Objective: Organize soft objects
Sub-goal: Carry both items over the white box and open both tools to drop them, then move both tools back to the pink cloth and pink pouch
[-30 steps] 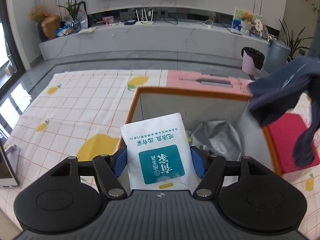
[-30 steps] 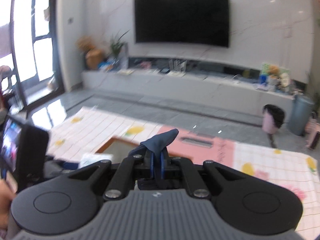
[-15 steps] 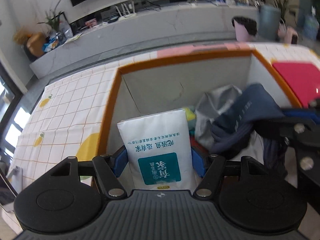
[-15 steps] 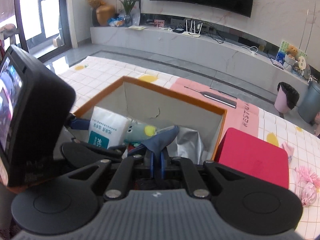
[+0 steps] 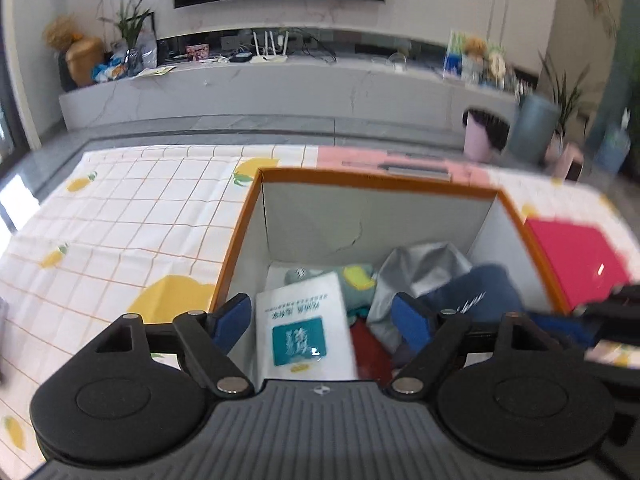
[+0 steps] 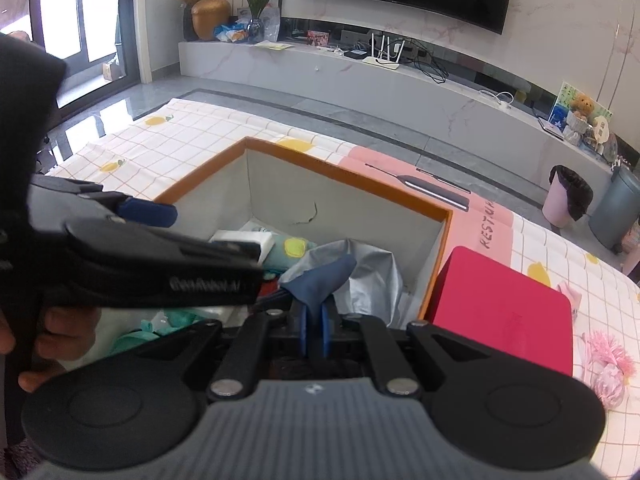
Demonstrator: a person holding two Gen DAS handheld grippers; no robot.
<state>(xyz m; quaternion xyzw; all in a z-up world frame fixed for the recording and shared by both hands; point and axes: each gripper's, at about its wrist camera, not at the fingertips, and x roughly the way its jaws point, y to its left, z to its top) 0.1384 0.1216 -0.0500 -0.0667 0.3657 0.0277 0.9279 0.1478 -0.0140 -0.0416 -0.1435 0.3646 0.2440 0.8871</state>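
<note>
Over box (image 5: 248,216) rim: left claw (image 5: 324,320) opening, white packet (image 5: 304,328) loose between; right claw (image 6: 314,330) clamped on navy cloth (image 6: 324,280).

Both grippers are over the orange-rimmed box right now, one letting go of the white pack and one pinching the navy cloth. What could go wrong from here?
1. The left gripper is opening; the white pack, free of its pads, may tip onto the green plush.
2. The right gripper is shut on the navy cloth; lifting without release would drag it out of the box.
3. The grippers crowd close and could knock together.
</note>
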